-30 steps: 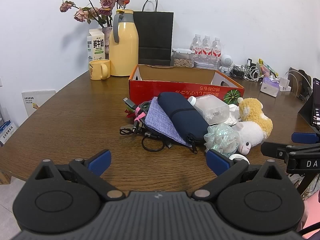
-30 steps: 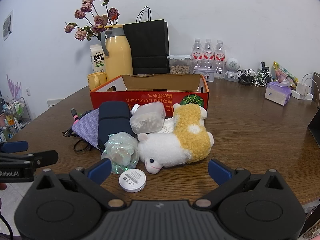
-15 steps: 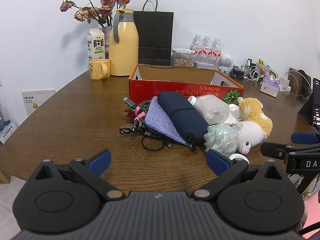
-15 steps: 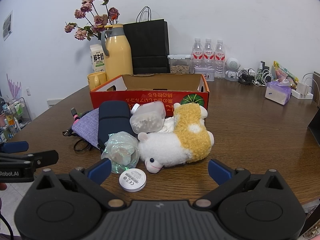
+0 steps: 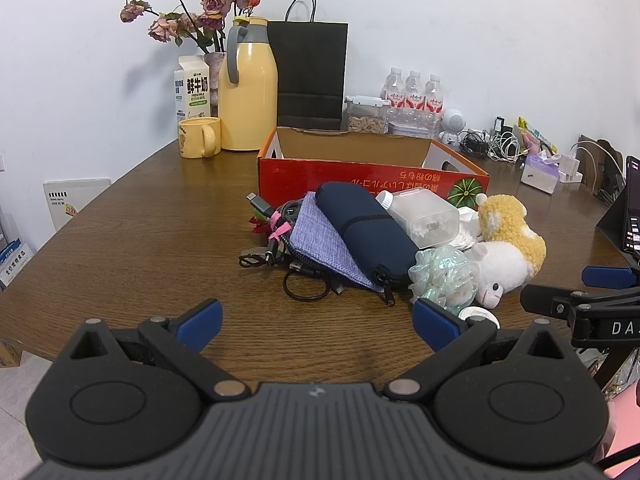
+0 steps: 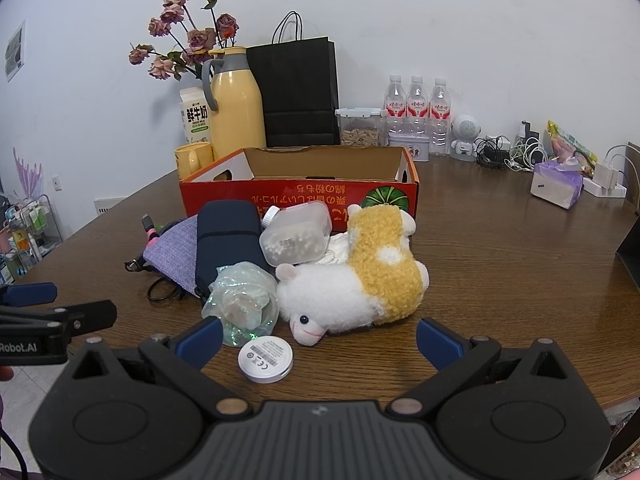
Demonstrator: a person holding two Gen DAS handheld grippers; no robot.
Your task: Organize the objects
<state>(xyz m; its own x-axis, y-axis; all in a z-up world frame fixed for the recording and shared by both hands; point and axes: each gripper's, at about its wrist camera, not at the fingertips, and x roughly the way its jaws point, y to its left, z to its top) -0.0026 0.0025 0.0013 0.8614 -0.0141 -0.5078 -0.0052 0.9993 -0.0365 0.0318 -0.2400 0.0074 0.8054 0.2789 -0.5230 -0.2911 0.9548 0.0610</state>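
Nothing has moved in the past second: the left gripper (image 5: 316,318) and right gripper (image 6: 318,338) still hover over the counter (image 6: 500,264), both spread wide and holding nothing. In front of the red box (image 6: 298,196) lie a plush sheep (image 6: 352,284), navy pouch (image 5: 366,226), purple pouch (image 5: 320,242) and white disc (image 6: 265,359).

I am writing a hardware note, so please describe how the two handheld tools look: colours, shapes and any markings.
Both look alike. The left tool has a black ribbed body, two round black discs, silver pivot pins and angled black arms ending in blue pads. The right tool is built the same way. In the other camera's view, white lettering shows on each one's side: "Robot.AI" on the left, "DA" (cut off) on the right.
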